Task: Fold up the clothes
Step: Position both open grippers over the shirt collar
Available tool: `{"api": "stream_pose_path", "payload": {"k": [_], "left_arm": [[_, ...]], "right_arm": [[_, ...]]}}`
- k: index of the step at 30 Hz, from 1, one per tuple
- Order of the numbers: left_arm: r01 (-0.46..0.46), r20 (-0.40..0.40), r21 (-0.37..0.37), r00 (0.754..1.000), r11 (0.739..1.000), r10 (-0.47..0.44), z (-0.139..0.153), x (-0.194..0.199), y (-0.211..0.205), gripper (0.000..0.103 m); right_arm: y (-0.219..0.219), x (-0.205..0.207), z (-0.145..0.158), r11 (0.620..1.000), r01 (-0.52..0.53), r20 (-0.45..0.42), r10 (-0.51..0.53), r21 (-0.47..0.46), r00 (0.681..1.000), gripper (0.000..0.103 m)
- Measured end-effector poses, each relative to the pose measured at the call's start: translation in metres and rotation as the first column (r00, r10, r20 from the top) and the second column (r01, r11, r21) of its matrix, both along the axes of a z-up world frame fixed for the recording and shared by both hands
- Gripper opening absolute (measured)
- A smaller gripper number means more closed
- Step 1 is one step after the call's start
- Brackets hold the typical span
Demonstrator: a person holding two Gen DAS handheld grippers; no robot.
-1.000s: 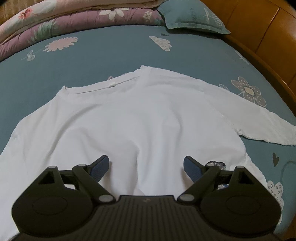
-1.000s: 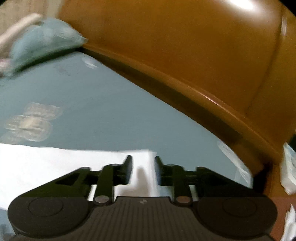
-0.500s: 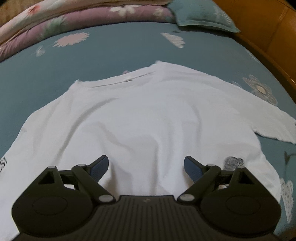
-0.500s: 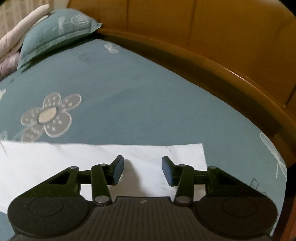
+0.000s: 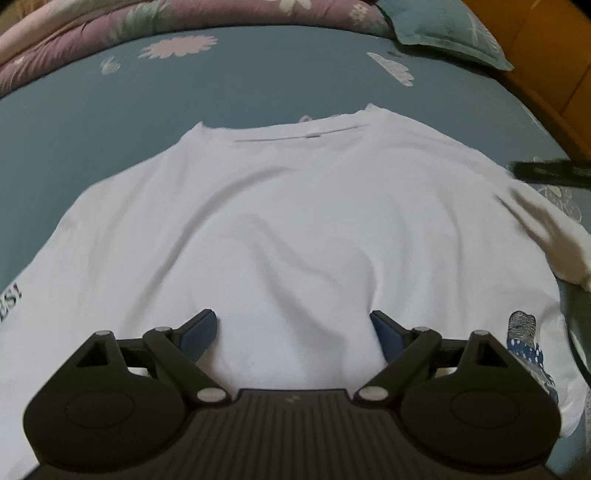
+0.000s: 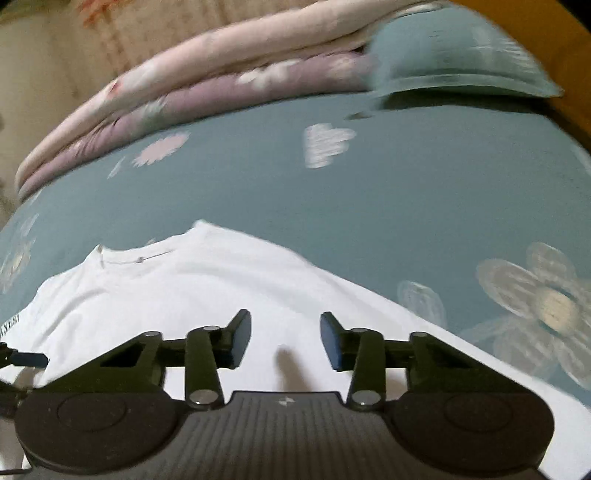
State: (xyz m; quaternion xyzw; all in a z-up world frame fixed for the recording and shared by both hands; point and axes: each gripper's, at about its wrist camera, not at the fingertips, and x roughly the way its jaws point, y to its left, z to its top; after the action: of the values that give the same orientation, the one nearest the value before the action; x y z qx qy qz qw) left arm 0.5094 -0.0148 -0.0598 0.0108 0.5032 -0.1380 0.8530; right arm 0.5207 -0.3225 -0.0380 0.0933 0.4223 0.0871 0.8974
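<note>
A white T-shirt (image 5: 295, 221) lies spread on the teal bed sheet (image 5: 184, 96), collar toward the top of the left wrist frame, and fills the middle and lower part of it. Its right sleeve (image 5: 554, 236) is bunched at the frame's right edge. Bare sheet lies open above the collar up to the folded quilts (image 5: 147, 22) and the pillow (image 5: 443, 26).

The left claw (image 5: 293, 332) stands wide open over the shirt's lower body, gripping nothing. The right claw (image 6: 284, 339) is closing, with white fabric beneath its jaws; whether the pads pinch it cannot be told. Open sheet lies on its right.
</note>
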Motion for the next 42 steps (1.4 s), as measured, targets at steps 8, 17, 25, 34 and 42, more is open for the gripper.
{"api": "stream_pose_path", "payload": {"k": [8,17,25,34,42], "left_arm": [[0.007,0.0,-0.04,1.0,0.999,-0.007,-0.005,0.001,0.012,0.093],[0.032,0.089,-0.107,0.996,0.994,-0.022,0.019,0.007,0.024,0.094],[0.02,0.108,-0.225,0.994,0.974,0.005,0.015,0.069,0.044,0.094],[-0.035,0.125,-0.203,0.99,0.979,0.062,-0.019,0.142,0.052,0.096],[-0.022,0.157,-0.119,0.987,0.993,0.041,0.009,0.119,0.053,0.096]], "right_arm": [[0.019,0.056,-0.027,0.997,0.043,0.007,-0.043,-0.06,0.999,0.038],[0.04,0.05,0.004,0.998,-0.035,0.019,0.036,-0.056,0.999,0.054],[0.111,0.063,-0.013,0.956,-0.267,-0.059,0.262,-0.124,0.963,0.054],[0.122,0.071,-0.023,0.954,-0.257,-0.038,0.254,-0.154,0.966,0.071],[0.135,0.05,-0.007,0.934,-0.266,-0.016,0.27,-0.24,0.963,0.082]]}}
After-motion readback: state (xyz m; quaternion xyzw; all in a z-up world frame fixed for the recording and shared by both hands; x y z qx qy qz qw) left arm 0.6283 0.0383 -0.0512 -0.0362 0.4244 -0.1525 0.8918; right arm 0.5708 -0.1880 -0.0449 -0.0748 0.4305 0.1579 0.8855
